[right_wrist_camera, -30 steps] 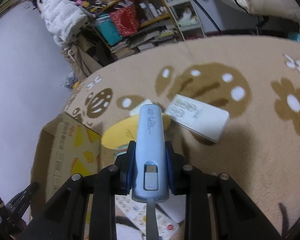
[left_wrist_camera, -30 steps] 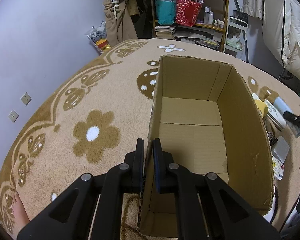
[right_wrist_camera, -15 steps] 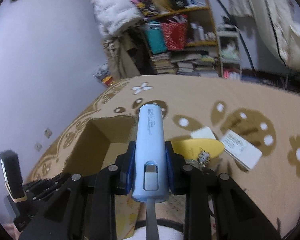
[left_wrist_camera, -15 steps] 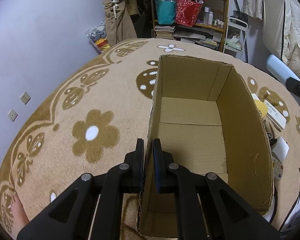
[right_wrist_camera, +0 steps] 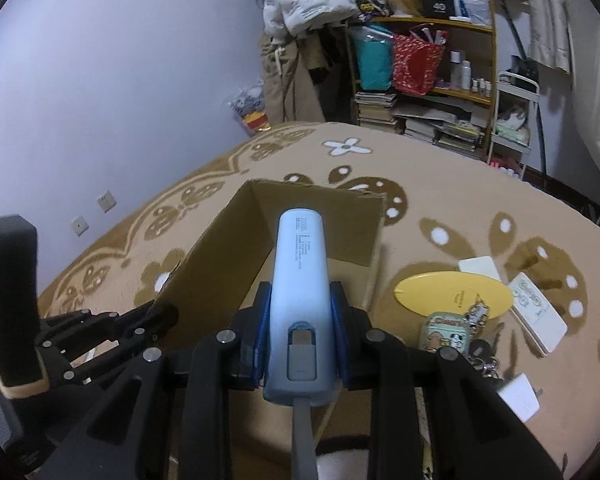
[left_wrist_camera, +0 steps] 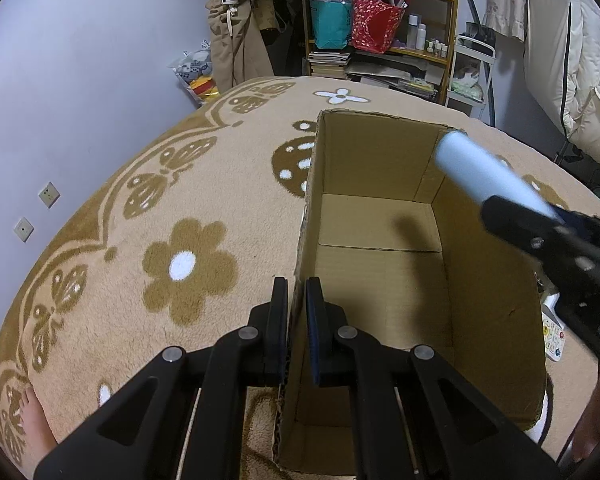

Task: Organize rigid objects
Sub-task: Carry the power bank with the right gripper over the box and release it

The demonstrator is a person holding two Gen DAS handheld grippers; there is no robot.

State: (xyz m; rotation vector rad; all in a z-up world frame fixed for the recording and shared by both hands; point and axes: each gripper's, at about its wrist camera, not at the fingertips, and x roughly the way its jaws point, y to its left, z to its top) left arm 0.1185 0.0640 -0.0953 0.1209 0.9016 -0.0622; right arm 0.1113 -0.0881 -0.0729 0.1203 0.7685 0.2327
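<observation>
An open, empty cardboard box (left_wrist_camera: 380, 264) stands on the carpet; it also shows in the right wrist view (right_wrist_camera: 236, 240). My left gripper (left_wrist_camera: 297, 304) is shut on the box's near left wall. My right gripper (right_wrist_camera: 300, 312) is shut on a light blue power bank (right_wrist_camera: 300, 280) and holds it above the box's right side. The power bank also shows in the left wrist view (left_wrist_camera: 484, 172), over the box's right rim. The left gripper shows in the right wrist view (right_wrist_camera: 156, 316) at the box's left wall.
Right of the box on the carpet lie a yellow oval case (right_wrist_camera: 452, 292), white flat devices (right_wrist_camera: 536, 316), a small cartoon tin (right_wrist_camera: 444, 330) and keys (right_wrist_camera: 480, 356). A cluttered shelf (left_wrist_camera: 380, 32) stands at the back. A bare foot (left_wrist_camera: 32, 416) is at lower left.
My right gripper has carried the power bank left from over the loose items to above the box's right side. The left gripper has stayed clamped on the box wall.
</observation>
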